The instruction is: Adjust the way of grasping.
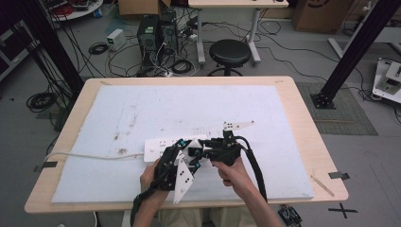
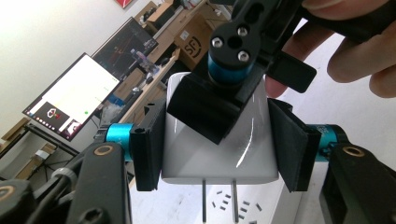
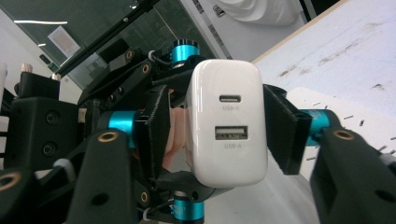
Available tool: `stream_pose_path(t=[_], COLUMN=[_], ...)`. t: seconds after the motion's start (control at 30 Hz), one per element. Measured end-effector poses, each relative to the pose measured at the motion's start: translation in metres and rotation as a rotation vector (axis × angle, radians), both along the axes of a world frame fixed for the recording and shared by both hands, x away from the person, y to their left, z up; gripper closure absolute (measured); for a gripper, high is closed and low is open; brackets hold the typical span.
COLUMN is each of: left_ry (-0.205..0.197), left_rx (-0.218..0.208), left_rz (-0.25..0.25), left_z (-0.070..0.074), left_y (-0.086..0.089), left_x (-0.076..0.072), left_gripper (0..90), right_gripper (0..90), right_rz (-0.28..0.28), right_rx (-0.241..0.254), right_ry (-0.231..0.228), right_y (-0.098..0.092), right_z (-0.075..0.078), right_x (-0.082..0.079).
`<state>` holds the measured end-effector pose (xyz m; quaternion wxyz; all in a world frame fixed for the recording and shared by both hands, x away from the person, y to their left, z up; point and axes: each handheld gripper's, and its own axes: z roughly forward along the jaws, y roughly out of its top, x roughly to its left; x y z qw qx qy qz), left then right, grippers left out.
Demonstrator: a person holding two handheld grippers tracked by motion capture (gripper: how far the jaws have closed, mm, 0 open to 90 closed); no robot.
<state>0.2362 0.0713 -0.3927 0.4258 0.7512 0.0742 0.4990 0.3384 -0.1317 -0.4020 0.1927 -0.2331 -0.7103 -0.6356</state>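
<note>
The small white plastic wall charger (image 3: 227, 123) looks smooth and glossy with two bare metal prongs, the black gripper pads (image 2: 289, 142) are matt, and the white foam table mat (image 1: 142, 109) is rough and scuffed.

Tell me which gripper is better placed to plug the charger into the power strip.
The left gripper. Its fingers clamp the charger by its sides, prongs pointing down at the power strip just beneath. The right gripper flanks the charger, but its hold is unclear.

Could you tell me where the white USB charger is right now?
The white USB charger is held above the power strip, near the table's front centre, with both grippers' jaws around it.
</note>
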Motion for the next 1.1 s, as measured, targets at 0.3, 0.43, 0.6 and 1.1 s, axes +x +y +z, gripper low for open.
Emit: stream_pose_path(t=[0.3,0.43,0.6,1.1], left_ry=[0.0,-0.004,-0.009,-0.008], left_rx=[-0.003,-0.001,-0.005,0.009], left_rz=[-0.002,-0.007,-0.01,-0.018], left_z=[-0.0001,0.0002,0.0007,-0.0002], left_y=[0.0003,0.0004,0.0012,0.001], left_x=[0.0,-0.0003,-0.0012,-0.0006], left_gripper=[42.4,42.4,42.4,42.4], right_gripper=[54.8,57.1,60.8,62.9], right_rz=[0.015,0.012,0.009,0.023], right_rx=[0.0,0.0,0.003,-0.007], right_ry=[-0.009,-0.009,-0.008,-0.013], right_y=[0.0004,0.0012,0.0001,0.0032], right_z=[-0.0008,-0.0012,-0.0009,-0.0035], right_x=[0.0008,0.0002,-0.0003,0.0003])
